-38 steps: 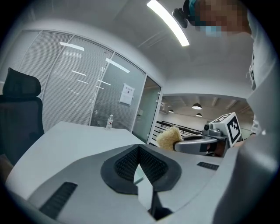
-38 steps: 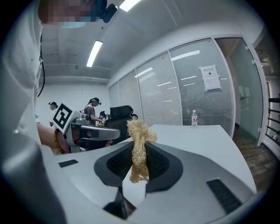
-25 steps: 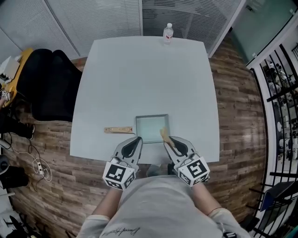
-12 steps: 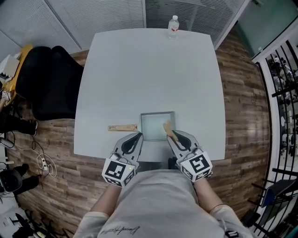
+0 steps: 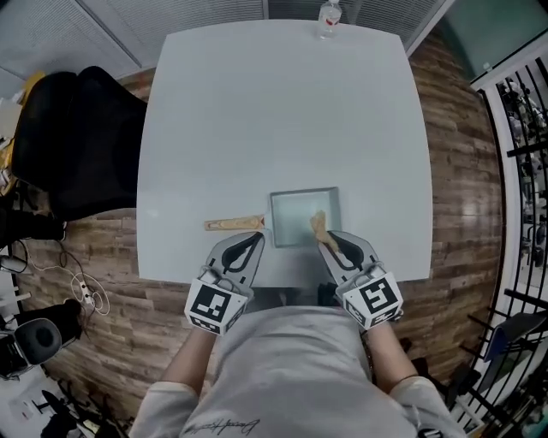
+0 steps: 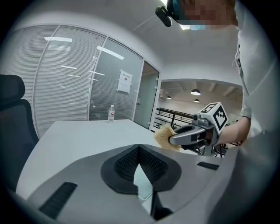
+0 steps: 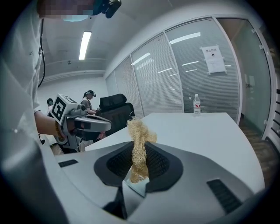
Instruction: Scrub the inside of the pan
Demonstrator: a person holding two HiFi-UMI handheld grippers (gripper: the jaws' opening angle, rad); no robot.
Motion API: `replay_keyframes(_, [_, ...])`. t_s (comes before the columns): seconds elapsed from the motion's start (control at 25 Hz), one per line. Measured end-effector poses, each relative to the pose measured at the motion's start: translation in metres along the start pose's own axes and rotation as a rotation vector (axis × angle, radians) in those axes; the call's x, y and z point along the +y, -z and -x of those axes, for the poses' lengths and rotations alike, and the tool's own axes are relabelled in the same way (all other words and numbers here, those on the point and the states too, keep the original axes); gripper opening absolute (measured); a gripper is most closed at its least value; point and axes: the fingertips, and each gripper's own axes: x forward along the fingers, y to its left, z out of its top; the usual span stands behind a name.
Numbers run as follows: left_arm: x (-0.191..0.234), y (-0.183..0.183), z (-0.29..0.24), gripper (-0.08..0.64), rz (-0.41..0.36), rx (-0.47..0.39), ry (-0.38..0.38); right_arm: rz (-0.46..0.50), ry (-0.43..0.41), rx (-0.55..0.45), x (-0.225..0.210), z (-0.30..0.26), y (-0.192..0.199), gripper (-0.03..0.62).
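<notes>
Left gripper [image 6: 139, 149]: nearest to the person, at lower left of the head view. Its jaws are closed together and nothing is between them. The tip is just beside the near edge of the handle; I cannot tell if it touches.
Right gripper [image 5: 330, 242]: at lower right of the head view, its jaws clamped on a scrubber.
Scrubber [image 7: 138, 136]: a straw-coloured fibre bundle, standing up out of the jaws. Its free end is over the near right corner of the pan, probably not pressed on the bottom yet.
Pan [image 5: 295, 218]: square, pale inside, lying flat near the lower edge of the table [image 5: 257, 111], in the lower middle of the head view.
Handle [image 5: 233, 224]: wooden, pointing to the left of the frame from the pan's left side.
Step in hand: bringing the scrubber down into the pan, as I judge.
To do it well: the pan is loose and may slide when rubbed, so the left gripper should press on or grasp the handle first. Then lower the fibre end flat to the bottom and rub in short strokes, also into the corners.
Far edge: a water bottle [image 5: 330, 15] stands at the top of the frame, well apart from the work.
</notes>
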Motion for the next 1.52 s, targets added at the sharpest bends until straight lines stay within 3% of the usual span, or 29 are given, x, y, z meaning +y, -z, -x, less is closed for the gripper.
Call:
replay_keyframes(0.2, [0.012, 0.026, -0.007, 0.011, -0.004, 0.07, 0.02, 0.02, -0.024, 0.045, -0.004, -0.014, 0.016, 0.08])
replay_keyframes(0.36, [0.021, 0.051, -0.018, 0.011, -0.063, 0.156, 0.059, 0.027, -0.014, 0.101, -0.012, -0.026, 0.033, 0.08])
replay_keyframes(0.48, [0.023, 0.073, -0.025, 0.037, -0.14, 0.268, 0.121, 0.039, -0.032, 0.142, -0.016, -0.035, 0.044, 0.08])
replay_keyframes(0.72, [0.044, 0.114, -0.037, 0.135, -0.375, 0.491, 0.208, 0.053, -0.056, 0.197, -0.014, -0.056, 0.058, 0.08])
replay_keyframes(0.96, [0.056, 0.147, -0.039, 0.179, -0.483, 0.619, 0.375, 0.038, -0.074, 0.23, -0.002, -0.069, 0.063, 0.08])
replay_keyframes(1.4, [0.063, 0.177, -0.042, 0.184, -0.61, 0.764, 0.502, 0.241, -0.056, 0.365, -0.011, -0.09, 0.074, 0.08])
replay_keyframes(1.52, [0.063, 0.178, -0.044, 0.161, -0.6, 0.772, 0.517, 0.34, -0.058, 0.437, -0.013, -0.1, 0.088, 0.081])
